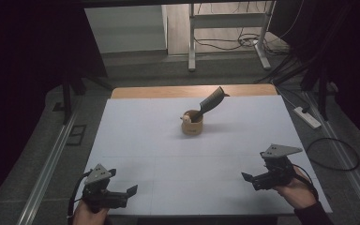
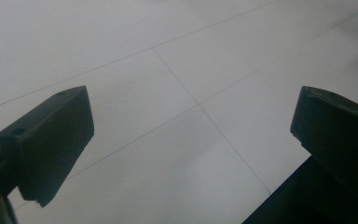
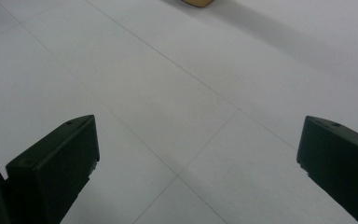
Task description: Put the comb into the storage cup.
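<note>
A small round wooden holder (image 1: 192, 125) stands upright at the middle of the white table top (image 1: 150, 140), with a dark comb-like tool (image 1: 212, 100) leaning out of it to the upper right and a small pale object at its left rim. My left gripper (image 1: 132, 191) rests low near the front left corner, open and holding nothing; its jaws stand wide apart over bare table (image 2: 191, 116). My right gripper (image 1: 247, 178) sits near the front right edge, also open and holding nothing. A sliver of the holder's base (image 3: 196, 3) shows at the top of the right gripper view.
A wooden strip (image 1: 192, 90) borders the table's far edge. Beyond it stand a white desk frame (image 1: 262, 42) and loose cables on the floor. A white power strip (image 1: 307, 117) lies on the floor at the right. Metal rails run along both sides.
</note>
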Available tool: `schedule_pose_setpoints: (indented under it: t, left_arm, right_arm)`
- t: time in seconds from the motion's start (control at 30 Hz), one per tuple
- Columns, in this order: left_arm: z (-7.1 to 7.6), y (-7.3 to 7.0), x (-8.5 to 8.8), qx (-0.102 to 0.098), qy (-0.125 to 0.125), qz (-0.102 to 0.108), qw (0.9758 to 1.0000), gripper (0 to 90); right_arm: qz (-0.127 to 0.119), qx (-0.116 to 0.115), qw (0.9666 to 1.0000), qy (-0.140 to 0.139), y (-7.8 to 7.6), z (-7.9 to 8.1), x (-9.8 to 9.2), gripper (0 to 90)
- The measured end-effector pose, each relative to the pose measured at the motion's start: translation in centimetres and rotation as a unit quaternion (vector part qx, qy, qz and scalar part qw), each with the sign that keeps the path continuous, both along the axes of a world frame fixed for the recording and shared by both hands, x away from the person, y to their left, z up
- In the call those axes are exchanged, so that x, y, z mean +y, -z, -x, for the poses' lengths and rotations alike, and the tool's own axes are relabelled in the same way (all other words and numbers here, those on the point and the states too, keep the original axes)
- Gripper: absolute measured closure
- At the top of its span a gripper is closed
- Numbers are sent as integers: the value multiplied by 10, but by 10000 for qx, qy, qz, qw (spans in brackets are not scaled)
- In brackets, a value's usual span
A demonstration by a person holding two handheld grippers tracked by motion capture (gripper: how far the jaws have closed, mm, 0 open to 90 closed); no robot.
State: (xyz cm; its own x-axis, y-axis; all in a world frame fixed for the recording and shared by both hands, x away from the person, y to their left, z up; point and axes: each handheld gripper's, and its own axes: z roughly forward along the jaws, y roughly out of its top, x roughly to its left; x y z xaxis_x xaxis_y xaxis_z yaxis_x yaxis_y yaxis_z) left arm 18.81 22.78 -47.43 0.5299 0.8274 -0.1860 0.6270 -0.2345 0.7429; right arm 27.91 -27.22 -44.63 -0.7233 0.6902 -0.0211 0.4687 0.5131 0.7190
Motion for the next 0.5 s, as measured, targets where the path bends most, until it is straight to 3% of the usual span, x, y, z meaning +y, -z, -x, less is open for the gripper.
schedule_pose_setpoints:
  t: [0.5]
  left_arm:
    - [-1,0,0,25,5,-15,10000,2]
  right_arm:
    - [-2,55,9999,133,3,13,-18,0]
